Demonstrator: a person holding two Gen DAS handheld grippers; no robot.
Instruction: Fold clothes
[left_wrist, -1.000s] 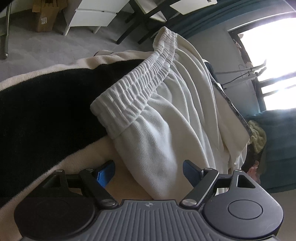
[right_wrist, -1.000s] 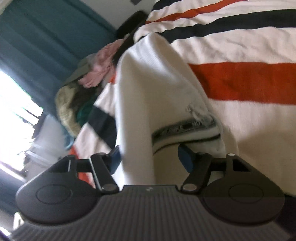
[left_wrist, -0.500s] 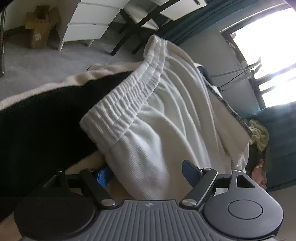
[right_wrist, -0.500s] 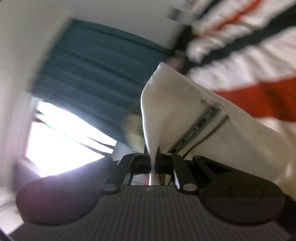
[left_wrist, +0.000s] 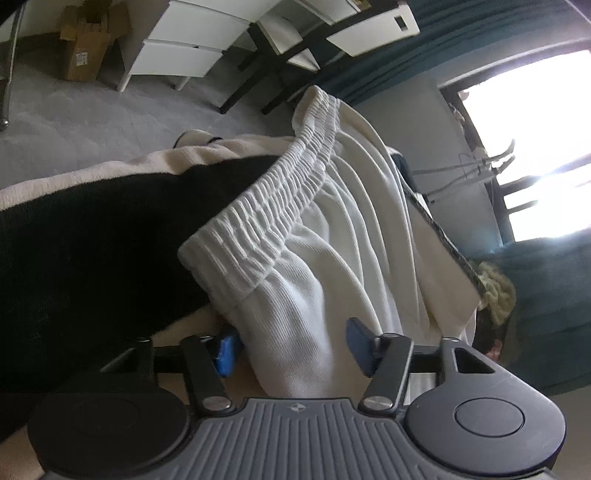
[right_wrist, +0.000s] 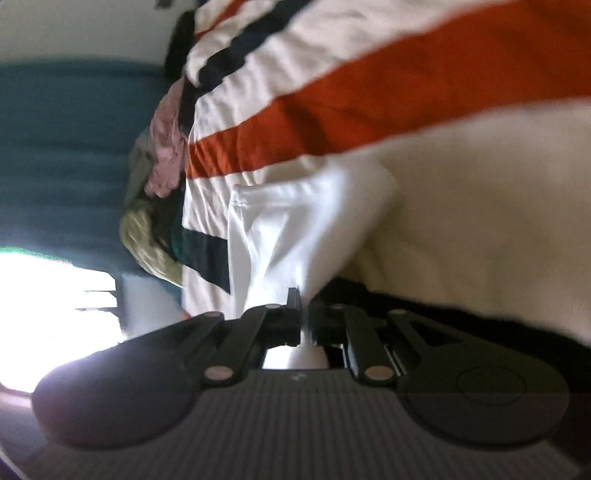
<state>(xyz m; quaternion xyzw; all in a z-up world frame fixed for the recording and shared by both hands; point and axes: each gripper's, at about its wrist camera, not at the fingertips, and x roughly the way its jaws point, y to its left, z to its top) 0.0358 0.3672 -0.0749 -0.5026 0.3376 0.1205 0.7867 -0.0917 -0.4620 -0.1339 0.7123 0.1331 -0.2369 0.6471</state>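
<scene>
White shorts (left_wrist: 332, 236) with a ribbed elastic waistband (left_wrist: 266, 221) lie on a striped blanket (left_wrist: 92, 236) on a bed. In the left wrist view my left gripper (left_wrist: 291, 350) is open, its blue pads either side of a fold of the white cloth just below the waistband. In the right wrist view my right gripper (right_wrist: 304, 317) is shut on another part of the white shorts (right_wrist: 295, 236), which is pulled up from the blanket (right_wrist: 369, 92) with orange, cream and black stripes. The view is blurred by motion.
White drawers (left_wrist: 177, 48), a cardboard box (left_wrist: 88, 40) and a black-legged desk (left_wrist: 277, 66) stand on the grey carpet beyond the bed. A heap of clothes (right_wrist: 159, 177) lies at the bed's far end near teal curtains (right_wrist: 66, 147) and a bright window (left_wrist: 535, 140).
My right gripper closed on the white cloth and swung with it; the view turned towards the blanket. My left gripper moved in, the fold now deeper between its open pads.
</scene>
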